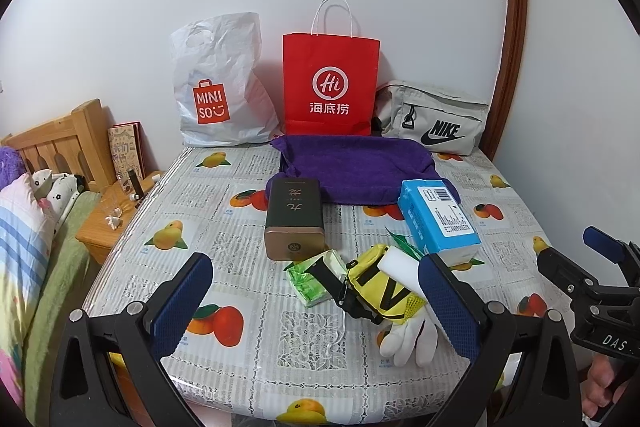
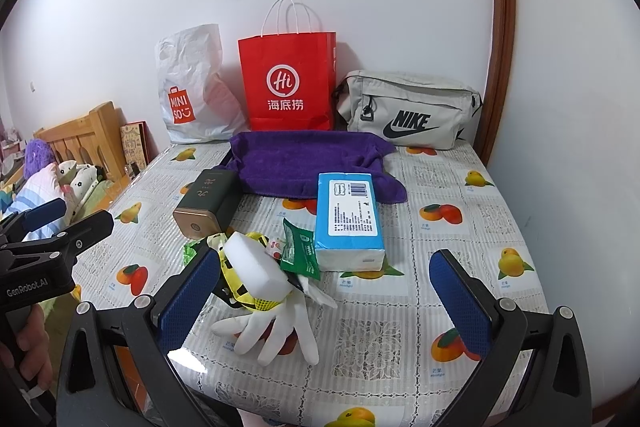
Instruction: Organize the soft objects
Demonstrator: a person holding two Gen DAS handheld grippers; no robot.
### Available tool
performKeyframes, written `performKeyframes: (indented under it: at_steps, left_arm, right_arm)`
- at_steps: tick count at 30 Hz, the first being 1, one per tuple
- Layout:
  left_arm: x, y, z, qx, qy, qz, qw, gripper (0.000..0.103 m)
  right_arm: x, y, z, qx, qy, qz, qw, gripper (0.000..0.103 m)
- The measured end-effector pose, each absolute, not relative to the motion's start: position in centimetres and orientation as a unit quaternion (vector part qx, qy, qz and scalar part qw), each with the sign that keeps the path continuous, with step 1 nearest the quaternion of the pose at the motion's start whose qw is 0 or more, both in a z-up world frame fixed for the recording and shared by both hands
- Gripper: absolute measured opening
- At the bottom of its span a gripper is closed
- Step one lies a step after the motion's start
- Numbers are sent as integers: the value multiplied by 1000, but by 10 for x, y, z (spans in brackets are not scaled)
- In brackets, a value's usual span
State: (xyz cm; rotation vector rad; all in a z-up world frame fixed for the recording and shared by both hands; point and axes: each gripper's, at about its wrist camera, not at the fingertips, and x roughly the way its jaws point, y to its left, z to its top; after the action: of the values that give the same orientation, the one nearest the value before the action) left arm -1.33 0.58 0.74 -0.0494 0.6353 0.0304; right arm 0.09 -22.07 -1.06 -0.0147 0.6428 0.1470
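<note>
A pile of soft things lies near the table's front: a white glove [image 1: 404,341] [image 2: 276,327], a yellow mesh pouch [image 1: 380,287] [image 2: 240,291], a white sponge [image 2: 256,267] [image 1: 394,261] and a green tissue pack [image 1: 312,277] [image 2: 298,251]. A blue tissue pack [image 1: 438,221] [image 2: 348,219] lies behind them. A purple towel [image 1: 356,167] [image 2: 308,163] lies further back. My left gripper [image 1: 316,311] is open above the pile. My right gripper [image 2: 326,301] is open, the glove between its fingers.
A dark tea tin [image 1: 294,217] [image 2: 204,205] lies left of the pile. A white Miniso bag [image 1: 216,87], a red paper bag [image 1: 330,83] and a grey Nike bag [image 1: 434,119] stand along the wall. A bed [image 1: 28,227] and nightstand [image 1: 108,223] are left of the table.
</note>
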Motion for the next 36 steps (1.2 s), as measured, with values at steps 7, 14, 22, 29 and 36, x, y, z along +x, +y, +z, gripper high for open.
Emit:
performKeyframes:
  at_steps: [7, 14, 22, 29, 36]
  left_arm:
    - [-15, 7, 2, -24, 313, 18, 949, 103]
    - [-14, 10, 2, -24, 318, 21, 948, 103]
    - [-12, 9, 2, -25, 320, 23, 947, 103]
    - [-7, 9, 1, -23, 322, 19, 946, 103]
    - [4, 10, -8, -20, 333, 23, 942, 103]
  right_arm:
    - [1, -221, -11, -6, 315, 72, 946, 103]
    - [1, -221, -11, -6, 316, 71, 946, 103]
    - [2, -221, -12, -4, 316, 72, 946, 103]
    - [4, -221, -13, -2, 316, 72, 946, 103]
    - [12, -222, -21, 2, 320, 74, 944, 103]
